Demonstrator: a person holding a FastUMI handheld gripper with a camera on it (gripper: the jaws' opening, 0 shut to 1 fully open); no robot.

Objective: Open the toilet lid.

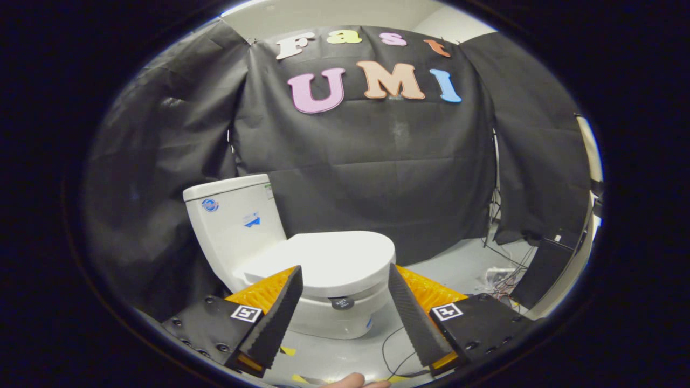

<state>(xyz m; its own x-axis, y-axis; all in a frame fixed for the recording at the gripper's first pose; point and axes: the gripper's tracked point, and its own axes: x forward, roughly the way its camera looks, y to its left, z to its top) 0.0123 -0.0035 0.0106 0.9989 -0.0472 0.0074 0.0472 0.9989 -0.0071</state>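
A white toilet (302, 302) stands on the grey floor ahead of me, its tank (234, 221) at the left against the black cloth wall. The flat white lid (329, 258) lies down, closed over the bowl. My gripper (345, 277) is open, its two ridged black fingers spread wide with orange backing behind them. The left finger (280, 318) overlaps the lid's near left side and the right finger (412, 318) stands off the lid's right front edge. Nothing is held between them; the lid sits beyond the fingertips, with a gap still between us.
Black cloth walls enclose the toilet at the back and left. A dark box (544, 269) and loose cables (501, 277) lie on the floor at the right. A thin cable (391, 350) runs across the floor near my fingers. A hand (353, 381) shows just below.
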